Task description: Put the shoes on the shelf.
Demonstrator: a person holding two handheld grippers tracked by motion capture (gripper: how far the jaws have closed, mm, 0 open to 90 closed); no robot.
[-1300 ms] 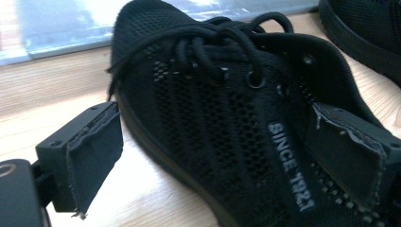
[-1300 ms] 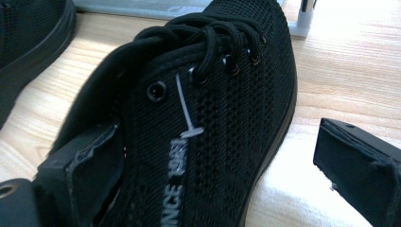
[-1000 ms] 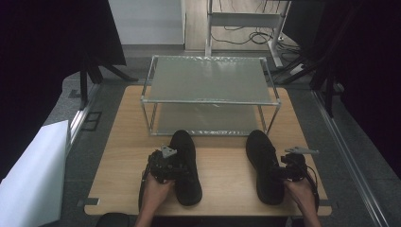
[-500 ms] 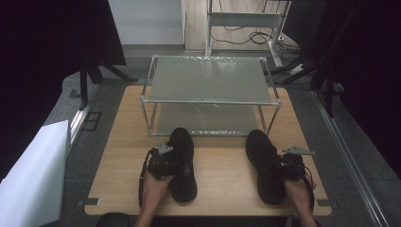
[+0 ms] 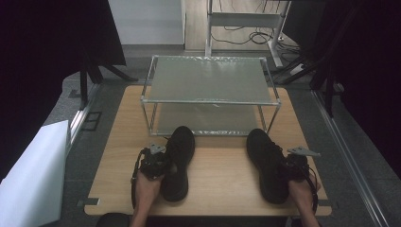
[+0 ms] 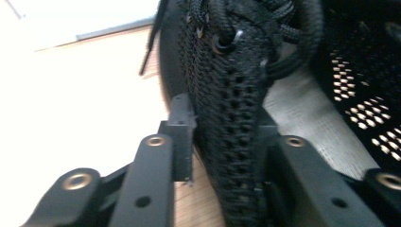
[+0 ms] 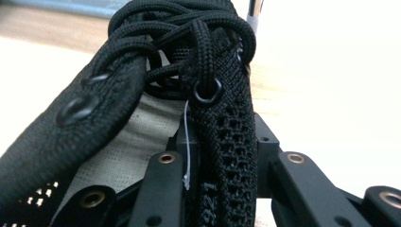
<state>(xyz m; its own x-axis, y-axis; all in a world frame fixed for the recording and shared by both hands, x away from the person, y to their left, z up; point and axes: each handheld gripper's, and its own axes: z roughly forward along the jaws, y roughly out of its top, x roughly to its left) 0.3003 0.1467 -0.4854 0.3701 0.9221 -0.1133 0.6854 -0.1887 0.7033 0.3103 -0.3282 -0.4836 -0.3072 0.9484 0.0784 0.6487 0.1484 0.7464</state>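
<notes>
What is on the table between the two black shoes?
Nothing. In the high view, just bare wooden table lies between the left shoe and the right shoe.

Black left gripper (image 5: 158, 163) and right gripper (image 5: 291, 165), brass-ringed screw holes, grey 3-cornered plates, bare forearms.

A lab-style recording booth: black curtains (image 5: 42, 42) flank a plain wooden worktop (image 5: 222, 175) with a metal-framed two-tier rack (image 5: 208, 85), and cables (image 5: 246, 35) trail across the grey floor (image 5: 156, 49) behind.
</notes>
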